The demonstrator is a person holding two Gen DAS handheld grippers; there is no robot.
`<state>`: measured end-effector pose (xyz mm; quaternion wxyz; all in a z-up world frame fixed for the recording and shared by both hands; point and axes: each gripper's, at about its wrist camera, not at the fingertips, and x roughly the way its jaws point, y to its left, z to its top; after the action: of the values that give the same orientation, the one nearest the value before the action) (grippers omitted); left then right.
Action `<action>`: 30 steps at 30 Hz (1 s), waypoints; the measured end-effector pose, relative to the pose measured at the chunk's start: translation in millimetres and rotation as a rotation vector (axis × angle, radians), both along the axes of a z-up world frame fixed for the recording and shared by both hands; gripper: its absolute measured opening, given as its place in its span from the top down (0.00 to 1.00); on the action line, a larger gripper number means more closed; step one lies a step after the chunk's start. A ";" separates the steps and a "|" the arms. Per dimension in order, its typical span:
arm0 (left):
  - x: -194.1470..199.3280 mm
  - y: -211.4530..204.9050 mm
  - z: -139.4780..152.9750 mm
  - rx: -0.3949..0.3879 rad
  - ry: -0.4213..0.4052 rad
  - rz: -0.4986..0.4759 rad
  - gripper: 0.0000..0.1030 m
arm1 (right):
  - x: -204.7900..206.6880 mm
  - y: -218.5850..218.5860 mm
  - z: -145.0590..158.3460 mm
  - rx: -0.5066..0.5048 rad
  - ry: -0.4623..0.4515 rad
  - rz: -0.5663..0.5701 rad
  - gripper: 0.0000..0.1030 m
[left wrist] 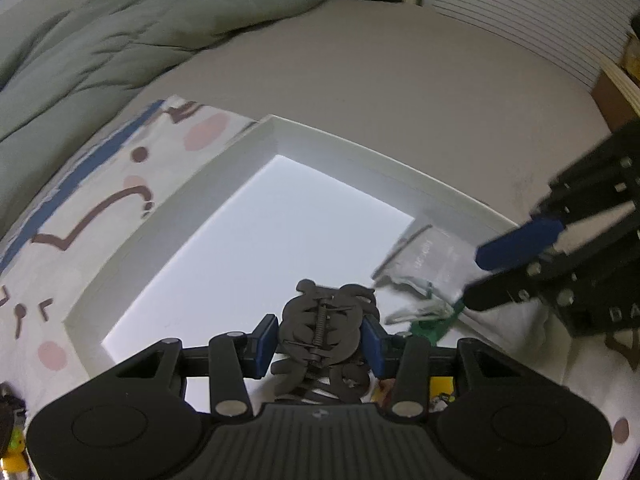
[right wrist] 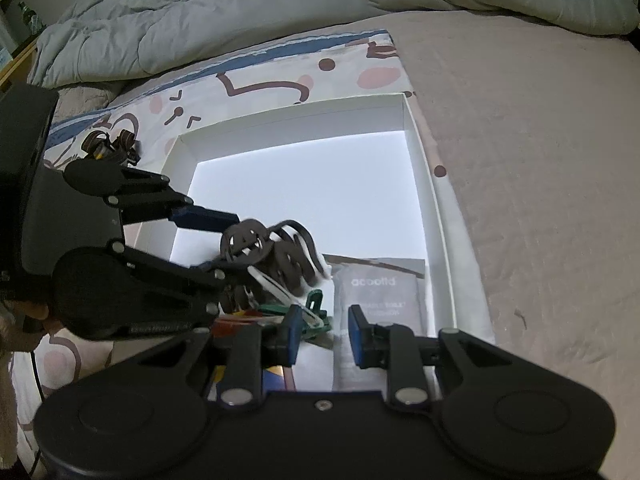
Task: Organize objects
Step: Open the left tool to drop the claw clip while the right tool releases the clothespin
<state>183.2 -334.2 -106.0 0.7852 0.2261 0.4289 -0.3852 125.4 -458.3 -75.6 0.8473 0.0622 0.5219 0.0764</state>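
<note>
My left gripper (left wrist: 320, 344) is shut on a dark brown claw hair clip (left wrist: 326, 324) and holds it over the near edge of a shallow white box (left wrist: 256, 152). The clip also shows in the right wrist view (right wrist: 266, 256), held by the left gripper (right wrist: 228, 240). My right gripper (right wrist: 322, 334) is open and empty, above the box's near right part, over a silvery sachet (right wrist: 378, 292) and a green clip (right wrist: 316, 316). The right gripper also shows at the right in the left wrist view (left wrist: 484, 280), by the sachet (left wrist: 428, 256).
The box (right wrist: 424, 184) sits on a white cloth with brown and pink marks (left wrist: 112, 184) spread on a beige bed (left wrist: 400, 80). A grey-green duvet (right wrist: 240, 12) lies at the back. Another dark hair clip (right wrist: 110, 144) lies on the cloth left of the box.
</note>
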 end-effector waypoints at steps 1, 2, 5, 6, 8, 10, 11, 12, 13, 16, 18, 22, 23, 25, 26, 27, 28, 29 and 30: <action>0.9 1.4 2.1 -0.004 0.000 0.017 0.54 | -0.3 0.7 0.2 -0.002 -0.001 0.000 0.74; 1.4 3.2 4.8 -0.011 -0.001 0.034 0.54 | -0.7 0.7 0.8 -0.003 -0.002 0.001 0.74; 3.5 8.8 14.6 -0.038 -0.006 0.078 0.53 | -2.1 1.2 2.9 0.000 -0.024 -0.012 0.74; 3.5 10.5 17.8 -0.045 -0.005 0.088 0.52 | -2.0 1.5 3.6 0.005 -0.038 -0.020 0.74; 1.9 14.2 23.7 -0.052 -0.007 0.103 0.51 | -1.5 1.4 3.6 0.034 -0.072 -0.043 0.75; 0.4 16.8 27.3 -0.050 -0.013 0.115 0.50 | 0.2 2.8 1.2 0.056 -0.101 -0.055 0.78; -0.5 18.2 28.3 -0.047 -0.014 0.122 0.50 | 1.6 4.2 -0.1 0.054 -0.112 -0.058 0.78; -1.2 19.4 28.5 -0.044 -0.011 0.132 0.50 | 3.2 6.7 -2.6 0.044 -0.114 -0.056 0.79; -1.7 20.4 28.2 -0.038 -0.008 0.141 0.50 | 5.0 8.8 -4.6 0.031 -0.105 -0.051 0.80; -1.9 20.9 24.2 -0.020 -0.001 0.162 0.50 | 5.9 16.0 -13.4 -0.020 -0.037 -0.014 0.81; -1.7 21.1 20.5 -0.010 0.005 0.173 0.50 | 3.8 19.1 -18.4 -0.055 0.026 0.005 0.81; -1.5 20.6 17.1 -0.011 0.020 0.191 0.50 | -7.1 16.1 -23.0 -0.093 0.076 0.037 0.79; -2.0 20.8 17.6 -0.013 0.026 0.198 0.50 | -9.4 14.6 -23.2 -0.096 0.081 0.042 0.78; -2.6 20.9 19.2 -0.018 0.035 0.209 0.50 | -13.4 10.6 -21.5 -0.095 0.074 0.043 0.78; -3.7 21.3 20.1 -0.019 0.034 0.211 0.50 | -15.0 9.1 -19.1 -0.088 0.062 0.040 0.78; -5.2 20.9 22.0 -0.019 0.031 0.214 0.50 | -16.8 7.0 -16.7 -0.079 0.048 0.031 0.78; -6.5 21.0 24.4 -0.020 0.028 0.219 0.50 | -17.5 4.9 -12.3 -0.070 0.033 0.016 0.77; -7.8 21.0 26.5 -0.021 0.026 0.225 0.50 | -18.6 3.0 -7.0 -0.057 0.010 0.003 0.77; -9.1 22.2 29.2 -0.025 0.026 0.234 0.50 | -19.4 1.4 -2.9 -0.044 -0.009 -0.007 0.77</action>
<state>174.2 -312.0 -76.8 0.8219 0.1595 0.4577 -0.2993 106.1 -456.9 -78.5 0.8511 0.0448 0.5194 0.0623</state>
